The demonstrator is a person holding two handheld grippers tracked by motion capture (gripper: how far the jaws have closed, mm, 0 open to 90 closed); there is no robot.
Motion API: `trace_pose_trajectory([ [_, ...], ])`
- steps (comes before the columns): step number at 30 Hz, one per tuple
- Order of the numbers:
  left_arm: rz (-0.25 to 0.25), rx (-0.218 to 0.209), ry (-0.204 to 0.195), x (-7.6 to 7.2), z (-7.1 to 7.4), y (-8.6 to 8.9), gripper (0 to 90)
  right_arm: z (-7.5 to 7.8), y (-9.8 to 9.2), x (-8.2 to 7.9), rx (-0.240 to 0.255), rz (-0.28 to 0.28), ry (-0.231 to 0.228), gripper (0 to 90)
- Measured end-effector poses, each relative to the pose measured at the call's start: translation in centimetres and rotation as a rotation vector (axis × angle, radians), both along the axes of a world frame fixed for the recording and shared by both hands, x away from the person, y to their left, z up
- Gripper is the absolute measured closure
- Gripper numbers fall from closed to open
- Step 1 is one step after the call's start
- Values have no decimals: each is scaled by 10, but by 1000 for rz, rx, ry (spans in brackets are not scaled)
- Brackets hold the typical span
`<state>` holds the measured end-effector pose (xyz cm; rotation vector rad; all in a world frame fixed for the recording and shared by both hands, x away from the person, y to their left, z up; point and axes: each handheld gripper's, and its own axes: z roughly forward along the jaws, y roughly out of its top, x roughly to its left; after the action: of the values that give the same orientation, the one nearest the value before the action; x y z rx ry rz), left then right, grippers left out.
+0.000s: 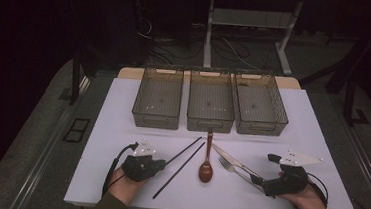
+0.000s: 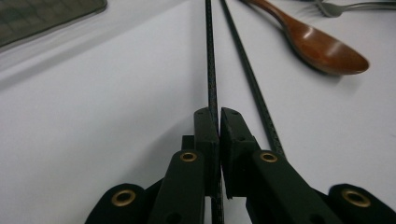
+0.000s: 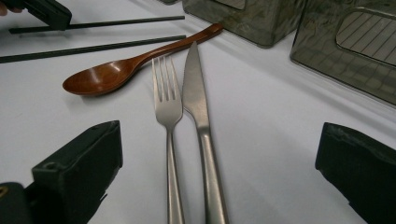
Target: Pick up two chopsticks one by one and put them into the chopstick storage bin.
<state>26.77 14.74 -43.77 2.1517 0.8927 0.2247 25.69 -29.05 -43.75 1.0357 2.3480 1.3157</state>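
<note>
Fingers of the left gripper (image 2: 218, 116) are pressed together on one black chopstick (image 2: 211, 65), which runs forward from between them along the white bench (image 1: 121, 124). Second chopstick (image 2: 250, 79) lies just beside it on the bench, outside the grip. Fingers of the right gripper (image 3: 219, 172) stand wide apart and hold nothing; the fork (image 3: 167, 105) and knife (image 3: 196, 100) lie side by side between them. Wooden spoon (image 1: 206, 166) lies between the chopsticks and the fork. Three grey baskets (image 1: 211, 104) stand in a row at the far side of the bench.
</note>
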Motion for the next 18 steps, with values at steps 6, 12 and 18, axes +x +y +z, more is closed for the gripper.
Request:
trace_pose_trajectory([
  [6, -27, -30, -1, 1, 8, 2, 853, 0, 0, 0, 1, 0, 1, 2],
  [12, -56, -45, -8, 4, 17, 4, 852, 0, 0, 0, 1, 2, 1, 2],
  [18, -79, -53, -18, 7, 24, 5, 852, -1, 2, 0, 5, 5, 1, 2],
])
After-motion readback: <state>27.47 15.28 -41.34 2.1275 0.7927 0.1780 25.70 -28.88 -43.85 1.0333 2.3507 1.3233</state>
